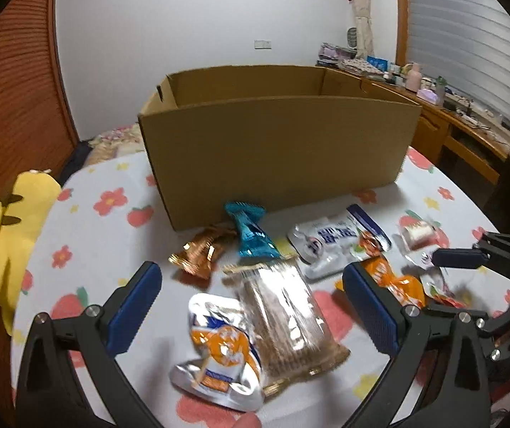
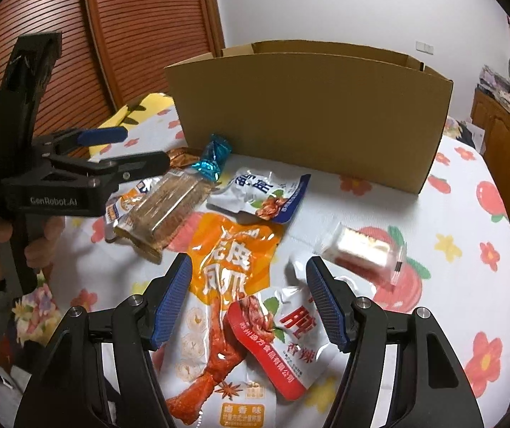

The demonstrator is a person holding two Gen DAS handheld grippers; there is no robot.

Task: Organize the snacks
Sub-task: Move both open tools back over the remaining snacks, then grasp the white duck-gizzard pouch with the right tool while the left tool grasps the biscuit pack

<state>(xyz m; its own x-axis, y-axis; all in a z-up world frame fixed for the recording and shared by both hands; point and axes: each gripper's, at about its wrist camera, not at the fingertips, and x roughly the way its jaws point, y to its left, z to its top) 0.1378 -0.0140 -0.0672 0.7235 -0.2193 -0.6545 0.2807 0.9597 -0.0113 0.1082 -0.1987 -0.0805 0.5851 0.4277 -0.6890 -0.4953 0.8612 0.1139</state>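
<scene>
An open cardboard box (image 1: 276, 149) stands on the flowered tablecloth (image 1: 105, 199); it also shows in the right wrist view (image 2: 312, 121). Snack packs lie in front of it. My left gripper (image 1: 251, 281) is open above a clear pack of brown biscuits (image 1: 287, 321) and a silver-orange pouch (image 1: 219, 360). A teal candy (image 1: 251, 230) and a copper wrapper (image 1: 201, 253) lie by the box. My right gripper (image 2: 249, 274) is open over a big orange chicken-feet bag (image 2: 226, 285) and a red-white pouch (image 2: 287, 335).
A blue-white pouch (image 2: 265, 196) and a clear-wrapped cake (image 2: 361, 246) lie near the box. A yellow plush toy (image 1: 16, 235) sits at the table's left edge. A wooden slatted door (image 2: 130, 28) and a cluttered desk (image 1: 451, 107) stand behind.
</scene>
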